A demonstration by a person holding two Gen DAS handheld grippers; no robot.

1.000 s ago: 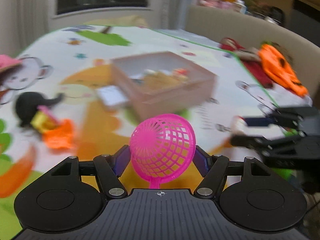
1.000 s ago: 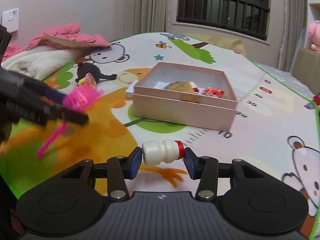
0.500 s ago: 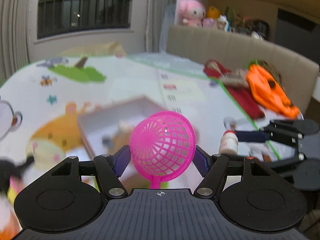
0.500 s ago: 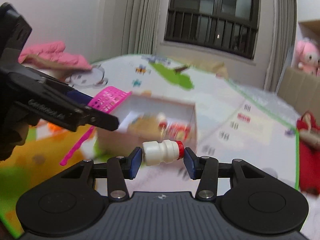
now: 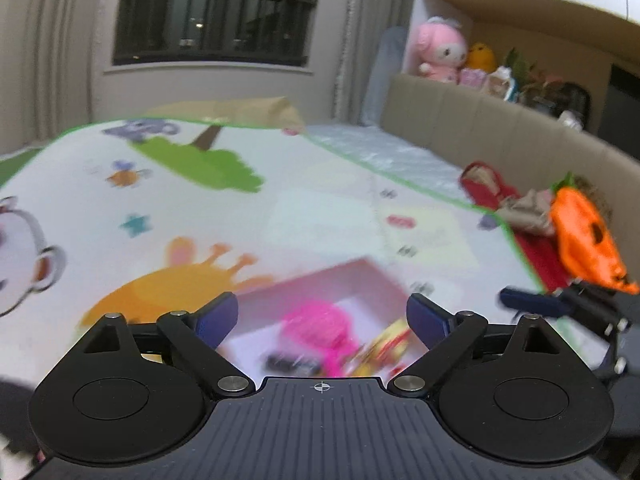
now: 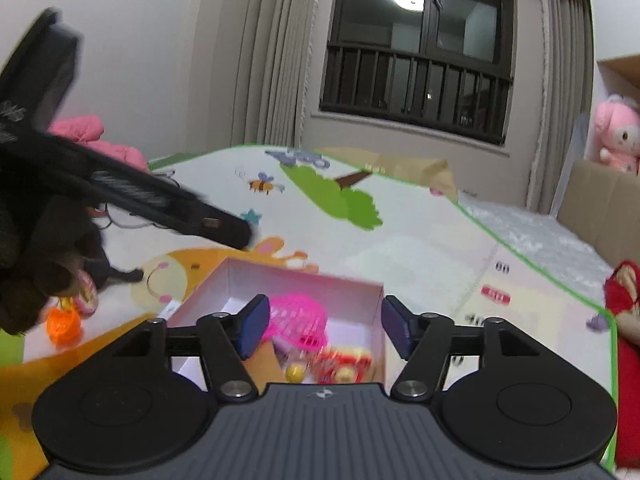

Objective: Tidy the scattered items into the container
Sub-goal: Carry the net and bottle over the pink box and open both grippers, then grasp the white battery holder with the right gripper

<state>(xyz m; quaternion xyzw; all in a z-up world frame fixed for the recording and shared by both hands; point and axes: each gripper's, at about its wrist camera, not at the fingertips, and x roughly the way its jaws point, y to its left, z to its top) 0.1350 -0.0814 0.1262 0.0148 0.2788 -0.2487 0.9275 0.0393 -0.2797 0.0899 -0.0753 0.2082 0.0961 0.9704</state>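
Observation:
A pale pink box (image 6: 304,280) sits on the play mat below both grippers; it also shows in the left wrist view (image 5: 352,276). The pink mesh strainer (image 6: 298,324) lies inside it among red and yellow toys (image 6: 340,364); it is blurred in the left wrist view (image 5: 316,328). My left gripper (image 5: 322,314) is open and empty above the box. My right gripper (image 6: 324,326) is open and empty above the box. The small white bottle is not visible. The left gripper also shows in the right wrist view (image 6: 224,228), and the right gripper's tip at the right of the left wrist view (image 5: 520,300).
An orange toy (image 6: 62,326) and a black plush (image 6: 108,272) lie on the mat left of the box. Pink clothing (image 6: 92,136) is at the far left. A beige sofa (image 5: 500,136) with plush toys, an orange bag (image 5: 588,244) and red cloth (image 5: 504,200) border the mat on the right.
Both grippers moved over the box and opened. The pink strainer left my left gripper and now lies in the box. The white bottle left my right gripper.

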